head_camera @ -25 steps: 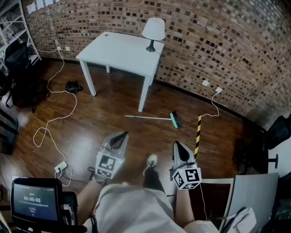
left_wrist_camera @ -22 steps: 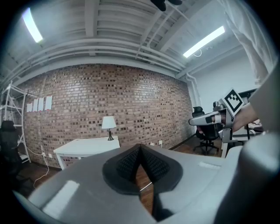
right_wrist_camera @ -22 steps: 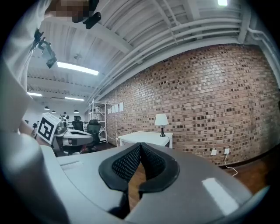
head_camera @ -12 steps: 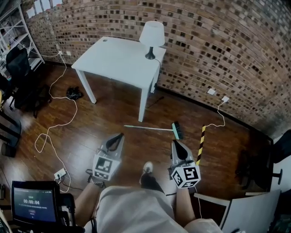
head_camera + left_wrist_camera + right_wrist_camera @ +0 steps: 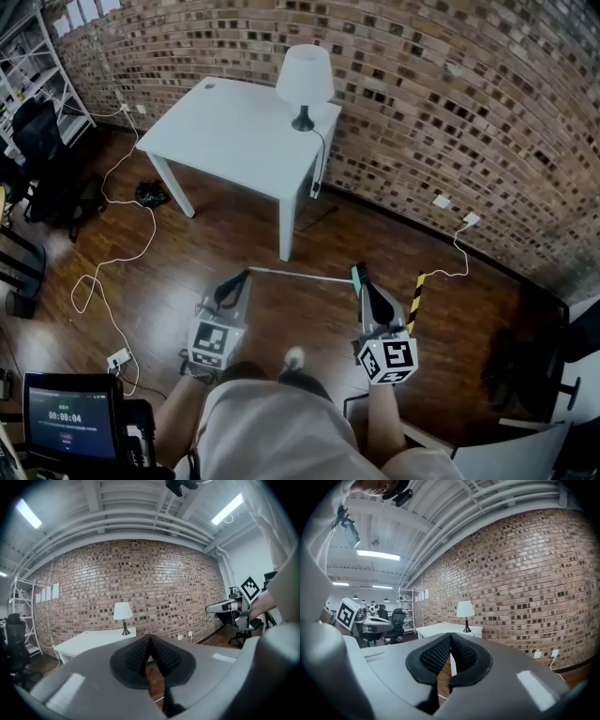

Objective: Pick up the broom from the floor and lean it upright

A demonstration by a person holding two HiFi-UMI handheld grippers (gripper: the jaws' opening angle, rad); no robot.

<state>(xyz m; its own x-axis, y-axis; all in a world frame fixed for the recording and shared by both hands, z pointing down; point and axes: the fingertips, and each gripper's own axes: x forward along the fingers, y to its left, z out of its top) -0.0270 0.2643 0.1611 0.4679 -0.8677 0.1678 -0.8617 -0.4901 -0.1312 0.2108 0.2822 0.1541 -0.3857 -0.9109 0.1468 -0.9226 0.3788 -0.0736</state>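
Observation:
The broom [image 5: 300,275] lies flat on the wooden floor, its thin pale handle pointing left and its green head [image 5: 356,275] at the right. My left gripper [image 5: 241,277] hovers near the handle's left end, held above the floor with nothing in it. My right gripper [image 5: 365,287] is close beside the green head. In the left gripper view the left gripper [image 5: 150,640] has its black pads meeting, nothing between them. In the right gripper view the right gripper [image 5: 451,637] looks the same, pads together and empty. The broom shows in neither gripper view.
A white table [image 5: 234,122] with a lamp [image 5: 303,80] stands ahead against the brick wall [image 5: 450,103]. A white cable [image 5: 108,272] snakes over the floor at left. A yellow-black striped bar [image 5: 415,291] lies right of the broom. An office chair [image 5: 37,131] is at far left.
The person has walked forward. The broom, once well ahead, now lies right at both grippers' tips. Both grippers stayed shut and empty.

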